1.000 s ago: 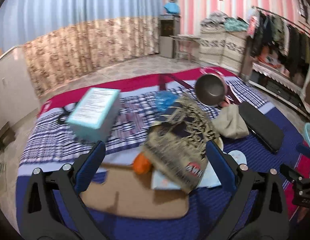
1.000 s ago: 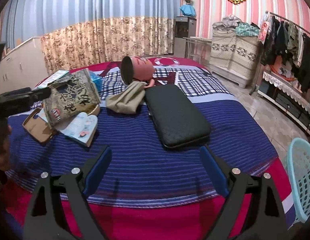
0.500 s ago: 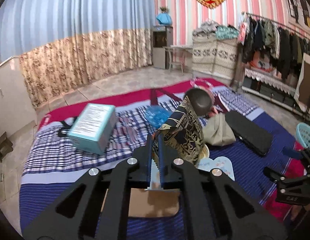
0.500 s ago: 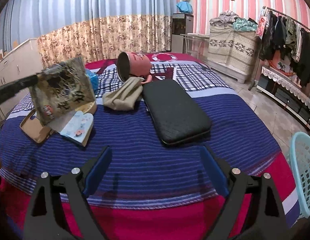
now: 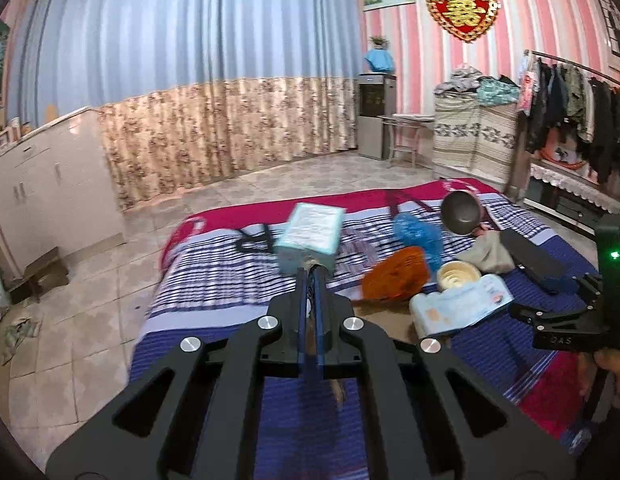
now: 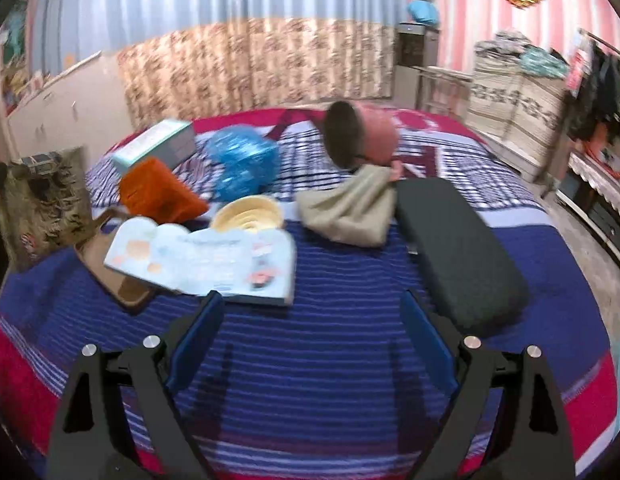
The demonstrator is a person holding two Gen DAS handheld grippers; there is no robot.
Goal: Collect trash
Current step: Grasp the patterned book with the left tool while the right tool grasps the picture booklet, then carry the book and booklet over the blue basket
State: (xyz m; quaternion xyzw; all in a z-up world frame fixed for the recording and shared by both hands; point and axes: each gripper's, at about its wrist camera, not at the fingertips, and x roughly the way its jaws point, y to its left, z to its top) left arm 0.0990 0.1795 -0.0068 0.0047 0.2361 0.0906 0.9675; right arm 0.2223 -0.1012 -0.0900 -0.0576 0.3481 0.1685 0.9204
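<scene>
Left wrist view: the left tongs (image 5: 310, 276) are pressed together on the edge of a crinkly printed wrapper (image 5: 337, 390), pinched thin between the blue pads (image 5: 318, 300), so only a sliver and a brown scrap below the jaws show here. The bed (image 5: 229, 280) past them has a big black "R" (image 5: 253, 238) on the striped blanket. A teal box (image 5: 312, 236) sits right ahead with print on top too blurry to read. To the right there's an orange bag (image 5: 398, 276), a blue crumpled bag (image 5: 418, 236), a cream lid (image 5: 458, 276) and an open picture book (image 5: 462, 308). A red and gold heart ornament (image 5: 462, 10) with a Chinese character hangs on the striped wall. The other tool at the right edge reads "OAS"

Right wrist view: the right tongs (image 6: 310, 332) are spread wide with nothing between them, hovering over the blue stripes. The wrapper (image 6: 41, 204) hangs at the far left, lifted off the bed, dark brush writing on it that I can't read, plus a small red logo. A black case (image 6: 462, 252), a beige cloth (image 6: 350, 208) and a tipped pink bucket (image 6: 358, 136) lie beyond
</scene>
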